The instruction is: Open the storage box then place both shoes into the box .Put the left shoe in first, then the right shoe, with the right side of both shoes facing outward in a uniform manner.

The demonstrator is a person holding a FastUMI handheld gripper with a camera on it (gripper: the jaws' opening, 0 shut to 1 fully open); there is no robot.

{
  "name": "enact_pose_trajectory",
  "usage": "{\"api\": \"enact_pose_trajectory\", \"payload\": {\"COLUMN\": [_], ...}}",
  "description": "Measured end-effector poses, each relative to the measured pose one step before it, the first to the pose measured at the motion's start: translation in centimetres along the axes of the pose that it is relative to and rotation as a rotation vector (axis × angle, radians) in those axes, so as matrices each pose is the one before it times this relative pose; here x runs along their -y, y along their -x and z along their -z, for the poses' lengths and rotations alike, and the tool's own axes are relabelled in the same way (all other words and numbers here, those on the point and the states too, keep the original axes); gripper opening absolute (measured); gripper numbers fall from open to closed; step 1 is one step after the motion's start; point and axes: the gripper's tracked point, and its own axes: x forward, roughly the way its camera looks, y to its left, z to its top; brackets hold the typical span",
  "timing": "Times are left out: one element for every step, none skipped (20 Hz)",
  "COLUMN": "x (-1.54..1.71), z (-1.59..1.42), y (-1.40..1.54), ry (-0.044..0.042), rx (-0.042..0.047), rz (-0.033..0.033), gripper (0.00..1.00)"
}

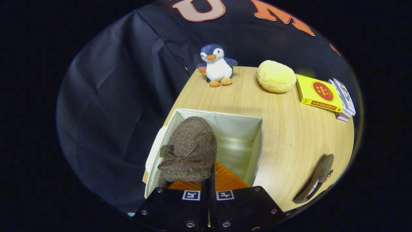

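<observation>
A brown fuzzy shoe (190, 148) with a brown bow hangs toe-forward over the left half of the open white storage box (239, 118). Its orange insole shows just ahead of my fingers. My gripper (209, 180) is shut on the shoe's heel rim, the two fingers pressed close together. The box's lid flap (155, 149) hangs down over its left side. The box's right half shows a bare pale floor. A second brown shoe (315, 182) lies on its side on the wooden table (289, 138), to the right of the box and apart from it.
A plush penguin (216, 66) and a round yellow bun-shaped cushion (276, 76) stand at the table's far edge. A yellow box (318, 93) and a small stack of card packs (345, 98) lie at the far right. The table's left edge runs beside the box.
</observation>
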Motion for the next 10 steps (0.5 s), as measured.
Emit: {"api": "enact_pose_trajectory", "payload": {"x": [-0.139, -0.18, -0.125, -0.184, -0.379, -0.292, -0.217, -0.345, -0.406, -0.561], "z": [0.29, 0.401, 0.364, 0.154, 0.175, 0.354, 0.307, 0.359, 0.197, 0.287], "y": [-0.902, -0.491, -0.637, -0.887, -0.591, -0.828, -0.588, -0.492, -0.399, -0.409], "ry": [0.00564, -0.00197, -0.01138, -0.01099, -0.01293, -0.00946, -0.00473, -0.00718, -0.00553, -0.00622], "rx": [-0.00854, -0.016, -0.01998, -0.01607, -0.02183, -0.02026, -0.02033, -0.01382, -0.00583, -0.00833], "rz": [0.02051, 0.01595, 0.00971, 0.00237, 0.00513, 0.0113, 0.01275, 0.00922, -0.00374, -0.01352], "gripper": [0.04, 0.04, 0.04, 0.04, 0.04, 0.04, 0.04, 0.04, 0.05, 0.07]}}
